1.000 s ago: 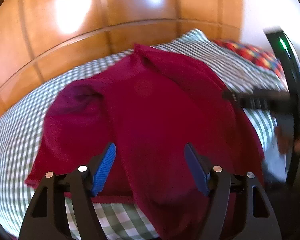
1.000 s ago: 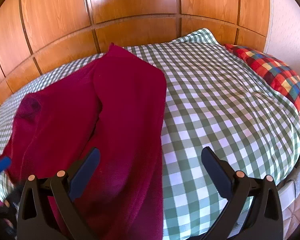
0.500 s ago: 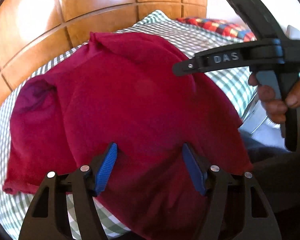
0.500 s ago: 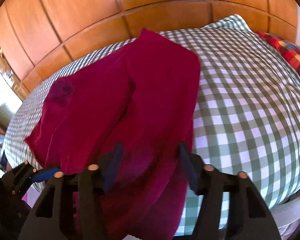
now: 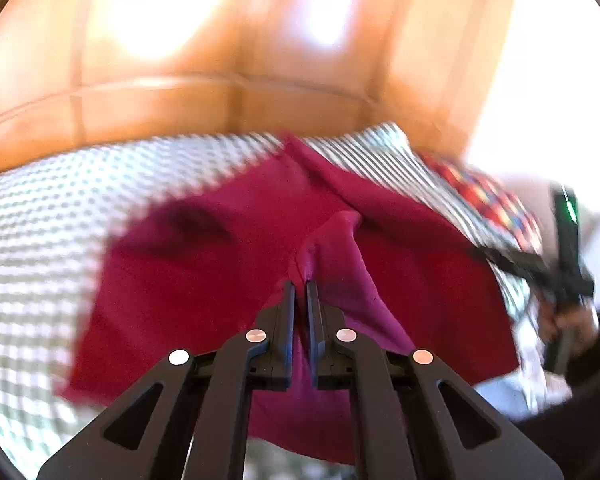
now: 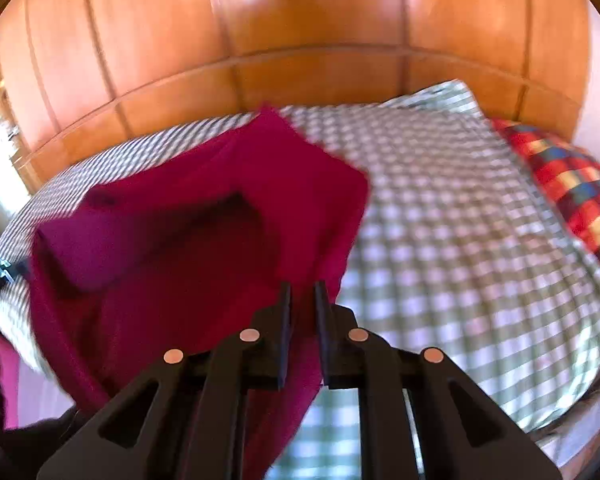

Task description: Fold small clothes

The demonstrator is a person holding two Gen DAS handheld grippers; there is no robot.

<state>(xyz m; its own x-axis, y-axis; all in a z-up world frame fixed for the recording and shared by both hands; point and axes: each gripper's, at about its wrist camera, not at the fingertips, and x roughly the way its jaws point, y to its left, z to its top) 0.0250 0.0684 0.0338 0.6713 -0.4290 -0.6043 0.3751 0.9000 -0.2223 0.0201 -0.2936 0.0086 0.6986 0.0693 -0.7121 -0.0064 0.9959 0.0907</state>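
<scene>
The red cloth (image 5: 204, 280) is spread on the bed (image 6: 460, 220) — its near edge is pinched by both the left claw (image 5: 300, 286) and the right claw (image 6: 302, 288), and its long side runs toward 12 o'clock.

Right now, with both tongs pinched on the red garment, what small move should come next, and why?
Probably lift both ends and carry them toward the headboard. The left tongs and right tongs are each shut on the near edge of the garment, which lies spread on the checked cover, not folded.
</scene>
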